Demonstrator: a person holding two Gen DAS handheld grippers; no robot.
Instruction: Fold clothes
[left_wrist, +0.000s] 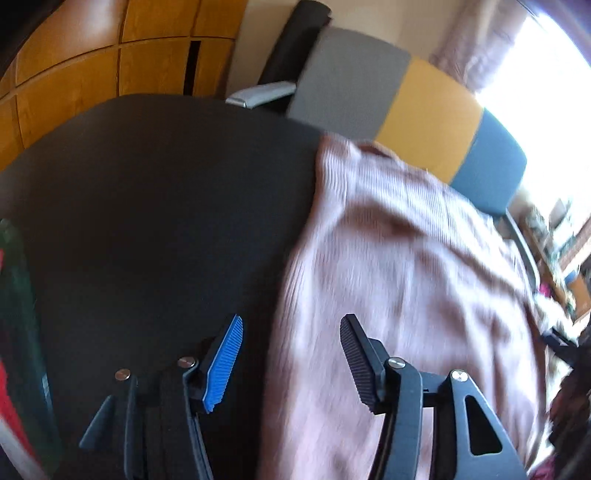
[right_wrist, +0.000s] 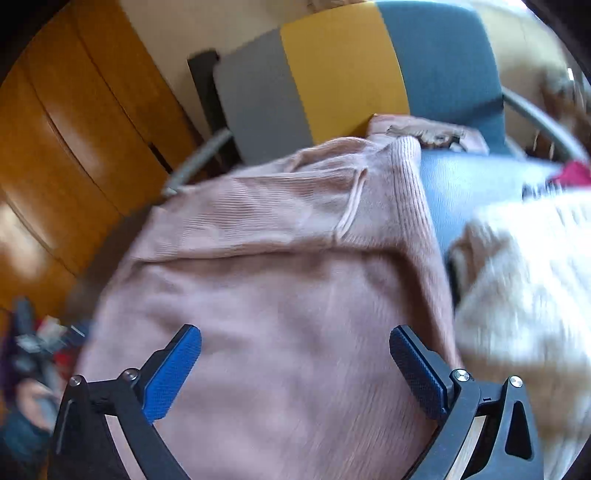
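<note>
A pale pink ribbed sweater (left_wrist: 399, 258) lies spread over the right part of a black table (left_wrist: 155, 206). My left gripper (left_wrist: 291, 325) is open above the sweater's left edge, nothing between its fingers. In the right wrist view the same pink sweater (right_wrist: 288, 280) fills the middle, with a folded-over sleeve and seam near its far end. My right gripper (right_wrist: 295, 343) hovers open over the sweater's body, holding nothing. A cream knit garment (right_wrist: 524, 280) lies to the right of the sweater.
Behind the table stands a chair with grey, yellow and blue panels (left_wrist: 424, 110) and a metal armrest (left_wrist: 258, 94). Wooden cabinet doors (left_wrist: 92, 74) line the left. Red and green cloth (left_wrist: 14, 332) sits at the left edge. Clutter (right_wrist: 33, 354) lies on the floor.
</note>
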